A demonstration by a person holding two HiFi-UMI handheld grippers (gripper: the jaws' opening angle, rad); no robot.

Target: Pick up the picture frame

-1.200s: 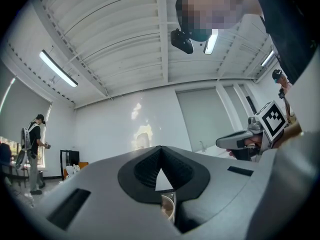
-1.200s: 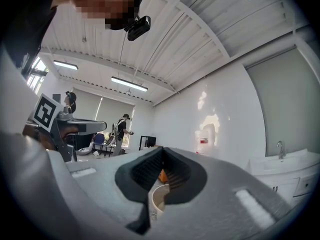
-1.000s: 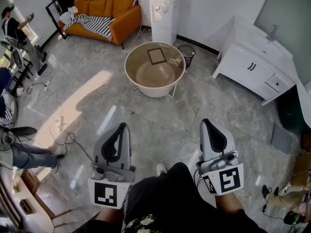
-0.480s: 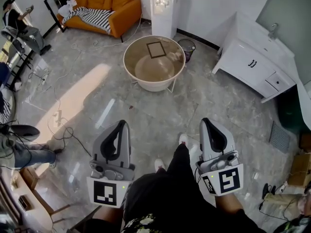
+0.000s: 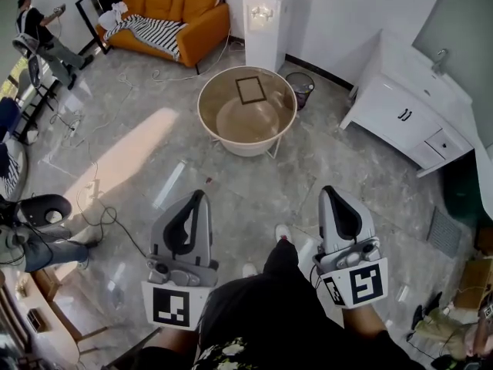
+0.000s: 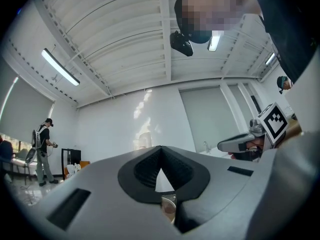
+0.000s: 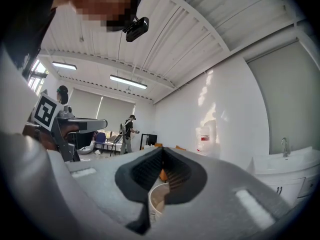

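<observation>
Left gripper (image 5: 197, 199) and right gripper (image 5: 330, 194) are held low, at 7 and 5 o'clock of the head view, both pointed toward 12 o'clock. In each gripper view the fingers (image 6: 145, 172) are seen pressed together, with nothing between them. The dark-edged picture frame (image 5: 250, 89) is laid flat on the round desk (image 5: 246, 149), toward its 12 o'clock rim, well apart from both grippers. Grey floor (image 5: 254, 183) is seen between. A waste bin (image 5: 299, 88) is noted at the desk's 2 o'clock, an orange sofa (image 5: 181, 21) at 11 o'clock, and a white sink cabinet (image 5: 400, 114) at 3 o'clock.
</observation>
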